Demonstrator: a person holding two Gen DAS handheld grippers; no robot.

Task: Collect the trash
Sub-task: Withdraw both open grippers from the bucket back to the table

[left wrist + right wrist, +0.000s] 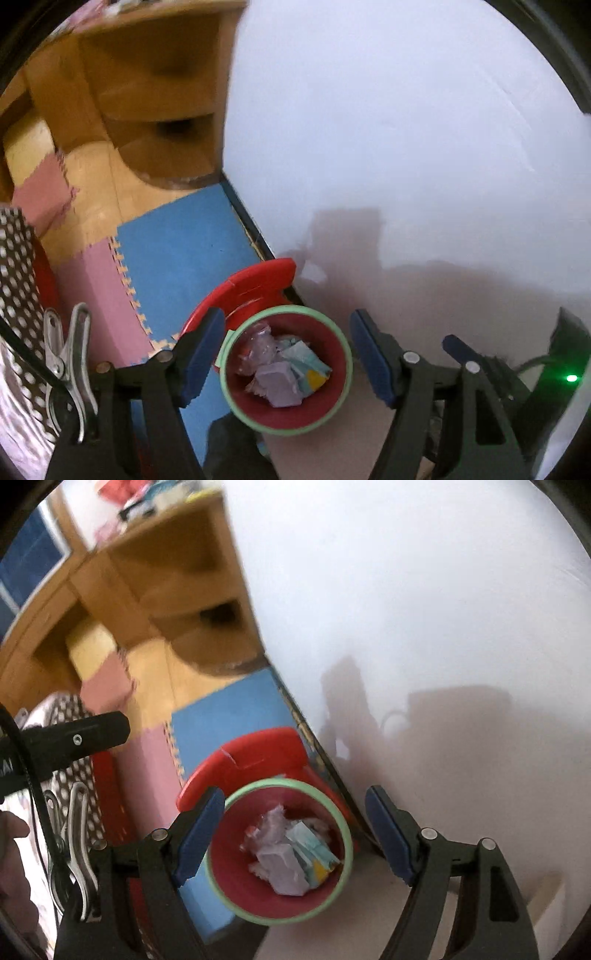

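A red bin with a green rim [286,310] stands on the floor by the white wall, seen from above. Inside lies crumpled trash [280,376]: purple paper, teal wrappers and clear plastic. My left gripper [287,356] hangs open above the bin, with nothing between its blue pads. In the right wrist view the same bin rim [275,783] and trash [288,860] show below my right gripper [295,836]. It stands wide open and holds nothing. A blue-padded finger [456,347] of the right gripper shows at the lower right of the left wrist view.
A red plastic piece [258,284] leans behind the bin against the wall. Blue [177,251] and pink foam mats cover the floor. A wooden desk with shelves [155,92] stands at the back left. Polka-dot fabric [14,266] and a person's hand [11,853] are at the left.
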